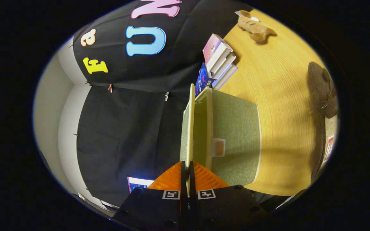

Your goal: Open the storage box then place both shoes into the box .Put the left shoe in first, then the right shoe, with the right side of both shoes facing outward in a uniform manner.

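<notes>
Claw (187, 179): orange fingers (172, 178) pinched down narrow on the thin edge of the lid (191, 128), one pad on each side, so the lid is being held.
Lid: pale yellowish panel seen edge-on, running straight ahead from the fingertips along the claw's own axis; looks swung up and away from the box mouth.
Storage box (236, 138): green fabric, sat on the tabletop (281, 96), its body lying just to one side of the lid line; a small tag is seen on its wall.
Key relation: lid's long axis is lined up with the fingers, hinge side seems to be at the far end, so any further swing is probably turned about that far edge, not pulled toward the camera.
Shoes: one dark fuzzy shape (323, 89) is spotted well apart from the box across the tabletop, likely a shoe, hard to be sure.
Other stuff: stack of books (222, 61) beyond the box, plush toy (255, 27) further off.
Progress: opening step judged underway, no shoe placed yet.
</notes>
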